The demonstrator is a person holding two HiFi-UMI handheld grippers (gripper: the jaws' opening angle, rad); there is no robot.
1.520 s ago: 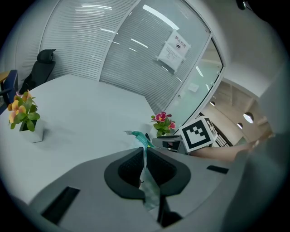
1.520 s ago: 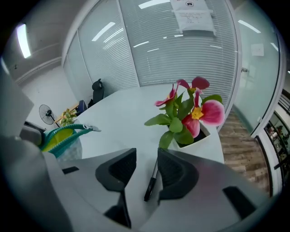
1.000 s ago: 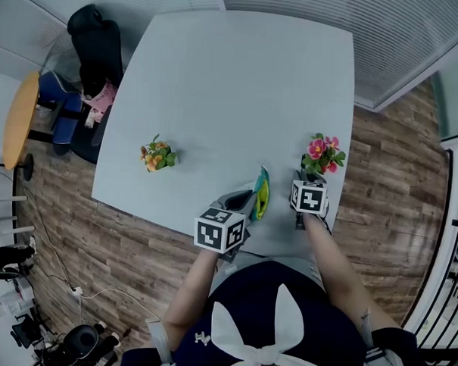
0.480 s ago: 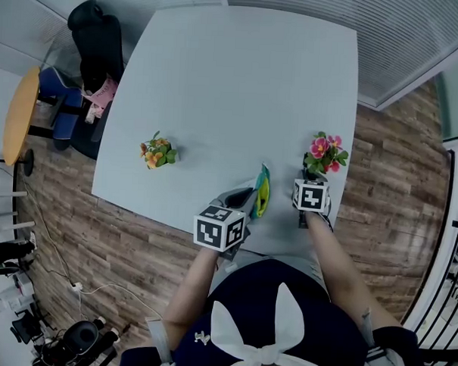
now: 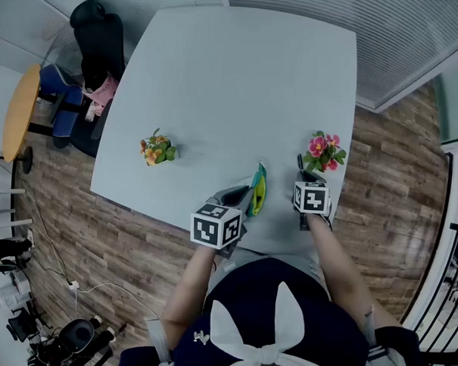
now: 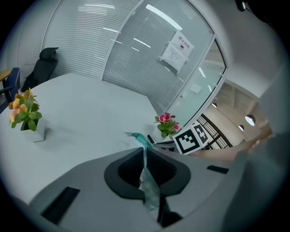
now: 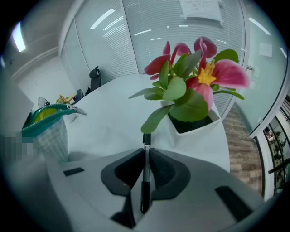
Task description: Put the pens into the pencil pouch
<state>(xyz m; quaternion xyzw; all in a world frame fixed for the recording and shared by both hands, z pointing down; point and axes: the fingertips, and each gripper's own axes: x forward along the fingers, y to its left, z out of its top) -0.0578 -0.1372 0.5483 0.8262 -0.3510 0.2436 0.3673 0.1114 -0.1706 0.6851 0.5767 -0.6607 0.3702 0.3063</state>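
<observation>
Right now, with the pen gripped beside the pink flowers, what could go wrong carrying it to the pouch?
The right gripper has just been closing its jaws on the black pen; it may pivot or slip. A leaf of the pink flower plant overhangs the pen tip and could snag, tipping the pot. The left gripper pinches only an edge of the pencil pouch; its mouth looks narrow.

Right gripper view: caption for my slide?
Right gripper, its jaws just closed on a slim black pen, before pink potted flowers.
</observation>
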